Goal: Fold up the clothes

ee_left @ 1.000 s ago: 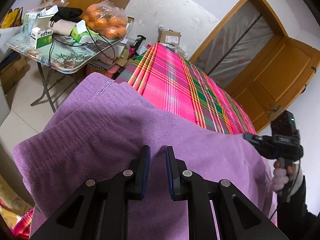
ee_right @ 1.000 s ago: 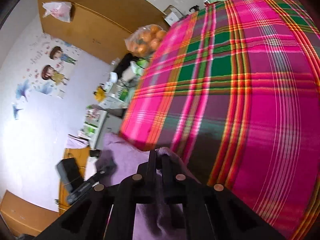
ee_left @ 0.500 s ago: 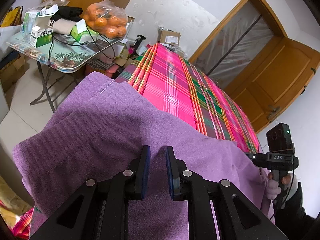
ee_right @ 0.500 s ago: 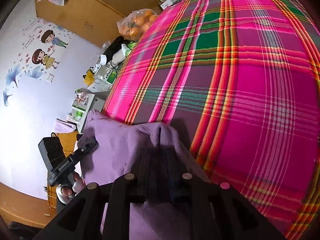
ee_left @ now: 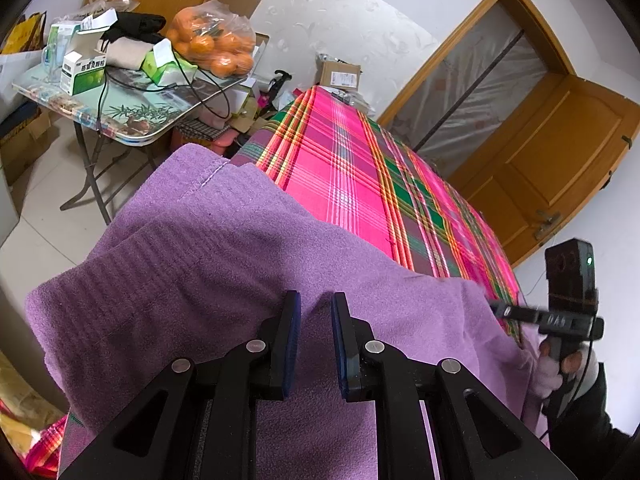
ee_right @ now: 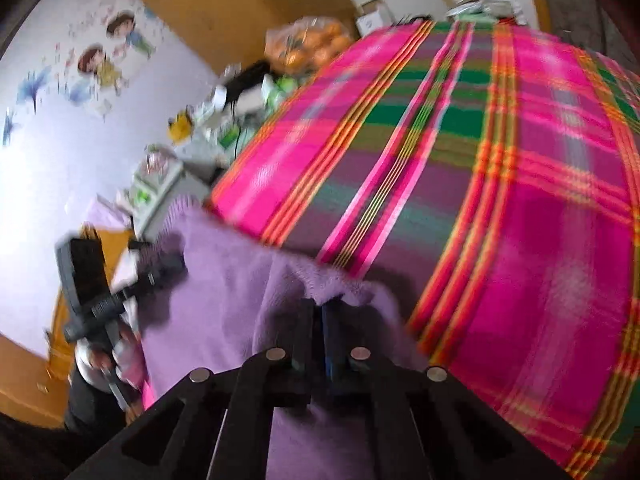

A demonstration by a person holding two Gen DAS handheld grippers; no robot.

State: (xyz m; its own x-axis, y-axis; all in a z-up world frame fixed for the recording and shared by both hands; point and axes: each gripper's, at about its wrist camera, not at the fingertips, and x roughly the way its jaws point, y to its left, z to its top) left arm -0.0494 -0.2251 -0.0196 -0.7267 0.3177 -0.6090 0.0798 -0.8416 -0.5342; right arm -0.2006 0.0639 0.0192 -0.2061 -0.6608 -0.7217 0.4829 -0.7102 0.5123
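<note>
Across the lower half of the left wrist frame, a purple garment [ee_left: 224,280] lay spread over the near end of a bed covered with a pink plaid sheet [ee_left: 352,176]. The left gripper [ee_left: 313,312] stood over the garment with its fingers parted and fabric showing in the gap, gripping nothing. At the right edge of that frame, the right gripper [ee_left: 496,307] met the garment's far corner. In the right wrist frame, which was blurred, the right gripper [ee_right: 318,312] had its fingers closed on a bunched edge of the garment at lower centre. In the upper left of the left wrist frame, a folding desk [ee_left: 132,120] carried boxes and a bag of oranges [ee_left: 212,46].
</note>
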